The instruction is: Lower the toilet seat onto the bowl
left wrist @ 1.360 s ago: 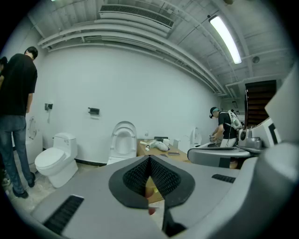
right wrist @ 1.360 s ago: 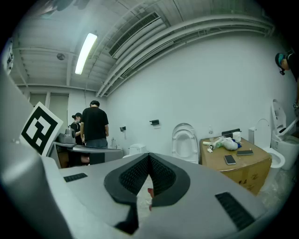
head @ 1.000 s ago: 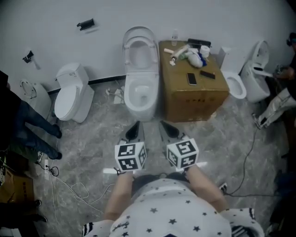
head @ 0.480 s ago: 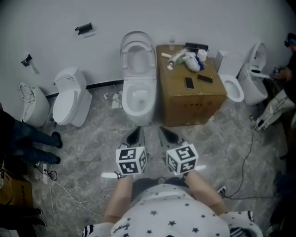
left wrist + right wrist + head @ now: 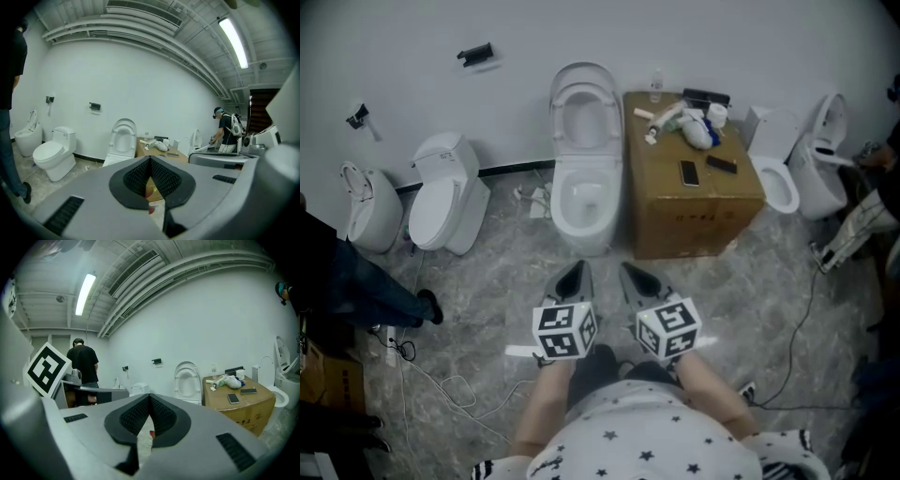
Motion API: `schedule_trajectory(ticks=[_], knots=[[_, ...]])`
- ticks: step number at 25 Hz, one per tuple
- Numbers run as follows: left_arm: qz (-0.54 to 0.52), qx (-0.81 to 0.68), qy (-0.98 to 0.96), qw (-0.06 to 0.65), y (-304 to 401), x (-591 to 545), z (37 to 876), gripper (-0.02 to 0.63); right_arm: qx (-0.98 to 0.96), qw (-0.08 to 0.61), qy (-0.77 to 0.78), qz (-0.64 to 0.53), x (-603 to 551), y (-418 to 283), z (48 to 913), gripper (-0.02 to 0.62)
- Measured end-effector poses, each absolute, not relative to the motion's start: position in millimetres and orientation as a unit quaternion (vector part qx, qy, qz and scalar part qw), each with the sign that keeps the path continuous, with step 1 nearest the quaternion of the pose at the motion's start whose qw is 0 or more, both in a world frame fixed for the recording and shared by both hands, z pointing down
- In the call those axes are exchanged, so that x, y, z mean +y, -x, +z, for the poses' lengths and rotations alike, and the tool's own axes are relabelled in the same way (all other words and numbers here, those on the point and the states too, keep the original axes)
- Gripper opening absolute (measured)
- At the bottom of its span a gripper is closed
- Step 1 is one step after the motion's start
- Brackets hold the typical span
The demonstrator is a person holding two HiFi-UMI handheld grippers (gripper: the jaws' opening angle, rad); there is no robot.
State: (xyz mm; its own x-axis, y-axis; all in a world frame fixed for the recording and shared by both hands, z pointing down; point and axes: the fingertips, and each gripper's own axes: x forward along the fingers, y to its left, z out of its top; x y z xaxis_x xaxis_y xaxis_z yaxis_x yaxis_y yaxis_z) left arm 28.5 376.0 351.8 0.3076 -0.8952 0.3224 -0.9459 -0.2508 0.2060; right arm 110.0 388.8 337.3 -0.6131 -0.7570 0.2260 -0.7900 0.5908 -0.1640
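A white toilet (image 5: 584, 197) stands against the far wall, its seat (image 5: 584, 113) raised upright against the wall above the open bowl. The raised seat (image 5: 123, 138) shows in the left gripper view and the same seat (image 5: 186, 379) in the right gripper view. My left gripper (image 5: 573, 274) and right gripper (image 5: 631, 276) are held side by side in front of the bowl, a short way off it. Both are shut with nothing between their jaws. Neither touches the toilet.
A cardboard box (image 5: 694, 187) with phones, a bottle and rags stands right of the toilet. Other toilets stand at left (image 5: 445, 192) and right (image 5: 787, 183). Cables trail over the floor (image 5: 441, 380). A person's legs (image 5: 366, 281) stand at left; another person (image 5: 228, 133) stands far right.
The head view has shifted slightly and the leg at left has stepped. Both grippers stay shut in about the same place before the bowl.
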Motion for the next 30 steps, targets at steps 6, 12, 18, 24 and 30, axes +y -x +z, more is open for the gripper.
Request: schedule_trajectory(ticks=[6, 12, 18, 24, 30], knots=[[0.070, -0.583, -0.787, 0.191, -24.5, 349.5, 358.2, -0.002, -0.889, 0.070, -0.433, 0.134, 367.0, -104.4, 342.9, 0.005], [0.068, -0.573, -0.793, 0.193, -22.8, 308.7, 360.2, -0.002, -0.886, 0.068, -0.436, 0.142, 329.5, -100.2, 347.3, 0.005], [0.070, -0.565, -0.798, 0.195, -14.1, 256.8, 362.3, -0.002, -0.885, 0.066, -0.439, 0.140, 277.8, -88.9, 347.6, 0.005], [0.074, -0.555, -0.804, 0.201, -0.9, 203.8, 366.8, -0.002, -0.885, 0.067, -0.439, 0.138, 224.8, -71.3, 348.0, 0.005], [0.076, -0.547, -0.809, 0.200, 17.5, 154.1, 358.8, -0.002, -0.882, 0.070, -0.445, 0.135, 178.1, -52.3, 341.0, 0.005]])
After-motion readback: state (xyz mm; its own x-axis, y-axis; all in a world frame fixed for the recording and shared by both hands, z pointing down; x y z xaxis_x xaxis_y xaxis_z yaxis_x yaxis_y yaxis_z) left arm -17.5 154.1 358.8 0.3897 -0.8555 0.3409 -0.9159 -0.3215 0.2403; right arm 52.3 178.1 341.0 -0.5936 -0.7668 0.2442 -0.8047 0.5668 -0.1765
